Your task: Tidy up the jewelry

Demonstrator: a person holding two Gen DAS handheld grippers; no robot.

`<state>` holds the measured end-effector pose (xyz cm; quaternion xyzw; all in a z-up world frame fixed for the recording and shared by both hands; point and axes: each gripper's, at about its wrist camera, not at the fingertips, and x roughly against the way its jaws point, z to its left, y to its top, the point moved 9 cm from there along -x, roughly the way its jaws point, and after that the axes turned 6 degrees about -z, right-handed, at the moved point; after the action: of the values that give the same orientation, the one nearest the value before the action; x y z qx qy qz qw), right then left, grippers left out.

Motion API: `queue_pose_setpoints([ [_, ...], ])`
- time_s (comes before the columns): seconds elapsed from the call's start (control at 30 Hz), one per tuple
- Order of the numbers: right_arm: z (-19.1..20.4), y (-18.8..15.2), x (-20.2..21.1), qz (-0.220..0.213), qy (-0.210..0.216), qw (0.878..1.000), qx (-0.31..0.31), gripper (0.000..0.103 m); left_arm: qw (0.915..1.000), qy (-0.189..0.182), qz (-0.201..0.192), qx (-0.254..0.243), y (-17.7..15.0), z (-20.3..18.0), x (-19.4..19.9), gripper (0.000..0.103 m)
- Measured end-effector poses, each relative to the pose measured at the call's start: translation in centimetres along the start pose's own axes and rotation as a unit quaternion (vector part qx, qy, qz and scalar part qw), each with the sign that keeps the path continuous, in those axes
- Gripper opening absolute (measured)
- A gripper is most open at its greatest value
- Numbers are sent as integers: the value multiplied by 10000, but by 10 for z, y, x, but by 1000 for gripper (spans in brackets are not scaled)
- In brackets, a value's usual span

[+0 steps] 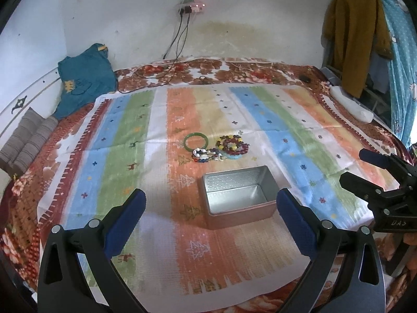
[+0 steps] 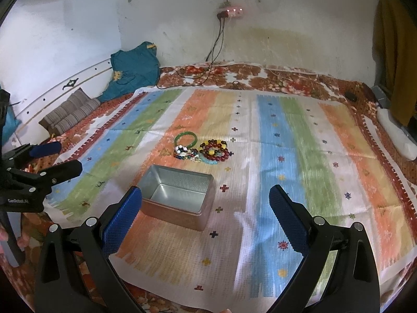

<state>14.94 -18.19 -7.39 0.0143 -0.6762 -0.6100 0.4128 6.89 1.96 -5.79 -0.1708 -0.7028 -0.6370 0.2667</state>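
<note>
An open metal tin [image 1: 238,197] stands empty on the striped cloth [image 1: 125,135]; it also shows in the right wrist view [image 2: 177,195]. Beyond it lies a cluster of jewelry: a green bangle [image 1: 196,141], a multicolour bead bracelet [image 1: 204,155] and dark red bead bracelets [image 1: 232,144]. In the right wrist view the bangle [image 2: 185,138] and the red beads [image 2: 215,150] lie behind the tin. My left gripper [image 1: 211,203] is open and empty, just short of the tin. My right gripper [image 2: 206,202] is open and empty, to the tin's right; it shows in the left wrist view [image 1: 365,167].
The cloth covers a floral bed [image 1: 23,208] against a white wall. A teal garment [image 1: 83,78] and a striped folded cloth [image 1: 24,138] lie at the far left. Cables [image 1: 166,73] run from a wall socket. Hanging clothes [image 1: 351,34] and a white bundle [image 1: 351,104] are at right.
</note>
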Motion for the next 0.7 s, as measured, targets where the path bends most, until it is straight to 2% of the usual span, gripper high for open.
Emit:
queue_pose_setpoints([
  [0.27,-6,0,-3,30,-66,9999,-111,99,9999,36,51,116,-2,4,-2,98],
  [0.43,-6,-3,-13,223,-78,9997,-104,99,9998,21,162,85,-2,1,-9,98],
  [0.7,-6,-1,-18,297,-82,9995,-86,99,9999,96,60,93,3,3,-9,98],
])
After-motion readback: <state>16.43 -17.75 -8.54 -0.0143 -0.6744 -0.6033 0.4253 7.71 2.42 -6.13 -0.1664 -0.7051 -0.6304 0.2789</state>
